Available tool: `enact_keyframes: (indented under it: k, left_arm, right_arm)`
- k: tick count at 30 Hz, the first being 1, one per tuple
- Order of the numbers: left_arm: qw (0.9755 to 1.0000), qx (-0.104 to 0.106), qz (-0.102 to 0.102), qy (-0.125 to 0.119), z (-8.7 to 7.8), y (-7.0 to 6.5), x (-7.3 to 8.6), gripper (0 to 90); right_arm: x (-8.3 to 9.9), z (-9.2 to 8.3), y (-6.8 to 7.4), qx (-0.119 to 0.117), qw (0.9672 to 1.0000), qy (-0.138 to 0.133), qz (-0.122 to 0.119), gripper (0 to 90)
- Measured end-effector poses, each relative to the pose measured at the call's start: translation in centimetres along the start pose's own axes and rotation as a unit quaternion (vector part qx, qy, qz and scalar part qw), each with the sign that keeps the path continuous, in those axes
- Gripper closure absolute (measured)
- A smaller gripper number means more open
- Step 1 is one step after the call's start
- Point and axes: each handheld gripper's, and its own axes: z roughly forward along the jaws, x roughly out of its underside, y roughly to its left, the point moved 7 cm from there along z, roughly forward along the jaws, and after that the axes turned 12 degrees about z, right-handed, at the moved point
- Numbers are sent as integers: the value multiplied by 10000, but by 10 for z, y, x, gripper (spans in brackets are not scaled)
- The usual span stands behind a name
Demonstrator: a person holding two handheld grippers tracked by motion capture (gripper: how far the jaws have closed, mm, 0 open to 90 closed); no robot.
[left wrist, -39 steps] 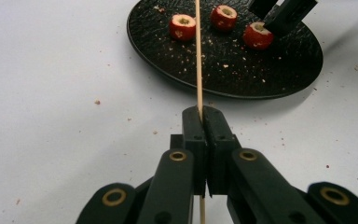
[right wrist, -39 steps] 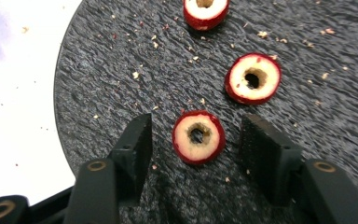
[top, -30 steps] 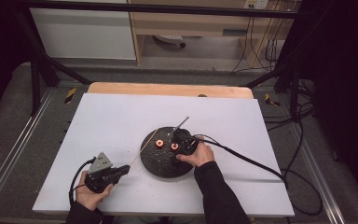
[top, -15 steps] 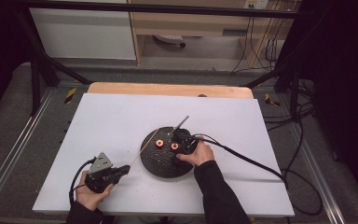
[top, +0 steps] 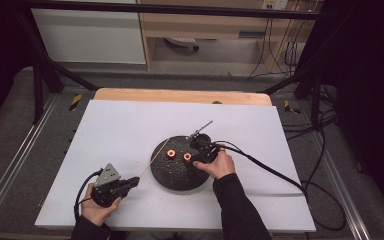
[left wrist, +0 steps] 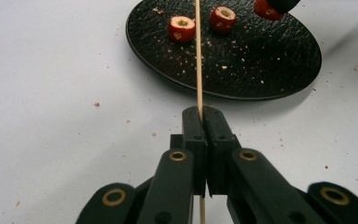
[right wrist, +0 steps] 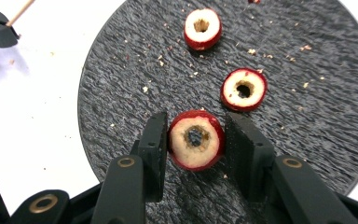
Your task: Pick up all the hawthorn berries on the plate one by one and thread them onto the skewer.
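The right jaws have just been closing, and now a red fruit piece (right wrist: 196, 140) sits between them; the hands themselves have hardly moved. The fruit piece is round, red outside and pale inside, with a dark hole through its middle. It is on the near part of the black plate (right wrist: 121, 79). In the right gripper view the left jaw touches its side, and the right jaw is just beside it with a thin gap, so I cannot tell if the right gripper (right wrist: 196, 135) is squeezing it yet.

Two more fruit pieces (right wrist: 244, 89) lie on the plate a little farther from the jaws, each with a hole in the middle too. Small crumbs are scattered on the plate.

The left gripper (left wrist: 207, 126) has its jaws shut tight on a thin wooden stick (left wrist: 198, 56). The stick points straight out from the jaws, across the edge of the plate toward the fruit. In the high view the left gripper (top: 130, 184) is on the white desk (top: 130, 125), well apart from the right gripper (top: 200, 150), and the stick (top: 155, 160) reaches slantwise toward the plate (top: 180, 175).

I think the next move is to line the hole in the held fruit up with the stick's tip. The right hand is nearer the fruit.

There is no writing I can read.
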Motion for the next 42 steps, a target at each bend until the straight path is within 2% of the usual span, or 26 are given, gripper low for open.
enact_keyframes:
  k: [7,12,15,20,24,29,30,33,37,42]
  left_arm:
    - [10000,-5,-3,4,0,0,0,887]
    - [10000,-9,0,7,1,-1,0,887]
    - [10000,-17,-3,5,1,-1,0,887]
    - [10000,-30,2,6,1,-2,0,887]
    - [10000,-35,0,-6,1,-2,-1,887]
    - [10000,-51,-5,-35,0,-3,-1,887]
    - [10000,-48,-7,-36,1,-3,-1,887]
    - [10000,-49,0,-43,1,-3,-1,887]
    - [10000,-52,-14,-63,1,-4,-2,887]
    - [10000,-63,-22,-69,1,-5,-2,887]
  right_arm:
    - [4,-12,-4,-154,9992,-323,149,611]
    - [9,-18,-7,-298,9969,-666,298,612]
    - [11,-20,-8,-409,9941,-943,351,612]
    - [16,-22,-9,-648,9862,-1400,599,612]
    - [18,-22,-9,-789,9776,-1776,802,613]
    - [20,-21,-7,-993,9635,-2262,1032,613]
    - [20,-21,-6,-1061,9598,-2356,1093,613]
    - [20,-20,-4,-1049,9521,-2621,1178,613]
    - [18,-19,0,-1231,9384,-2950,1316,613]
    - [17,-15,5,-1361,9260,-3217,1432,613]
